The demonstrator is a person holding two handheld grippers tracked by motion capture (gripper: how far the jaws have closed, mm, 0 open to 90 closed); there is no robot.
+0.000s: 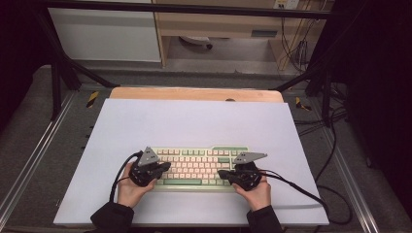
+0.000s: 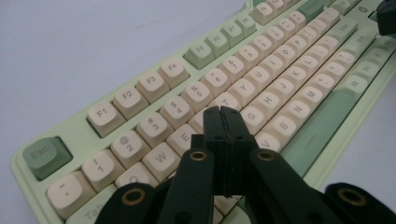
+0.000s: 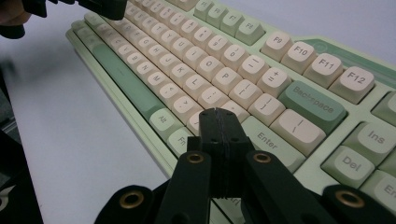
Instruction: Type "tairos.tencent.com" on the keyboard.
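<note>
A pale green keyboard (image 1: pixel 197 167) with cream and green keys lies on the white table top near the front edge. My left gripper (image 1: pixel 166 166) hovers over its left end, jaws pressed together with nothing between them. In the left gripper view its tips (image 2: pixel 222 112) sit just above the keys around E, R and T of the keyboard (image 2: pixel 140 88). My right gripper (image 1: pixel 221 174) is over the right end, also shut and empty. The right gripper view places its tips (image 3: pixel 217 113) over the keys left of Enter on the keyboard (image 3: pixel 308 100).
The white sheet (image 1: pixel 194 121) covers a wooden table (image 1: pixel 194 93) framed by black bars. Black cables (image 1: pixel 301 189) trail from both grippers. My left gripper (image 3: pixel 93 7) shows at the top left of the right gripper view. Shelving and floor lie beyond.
</note>
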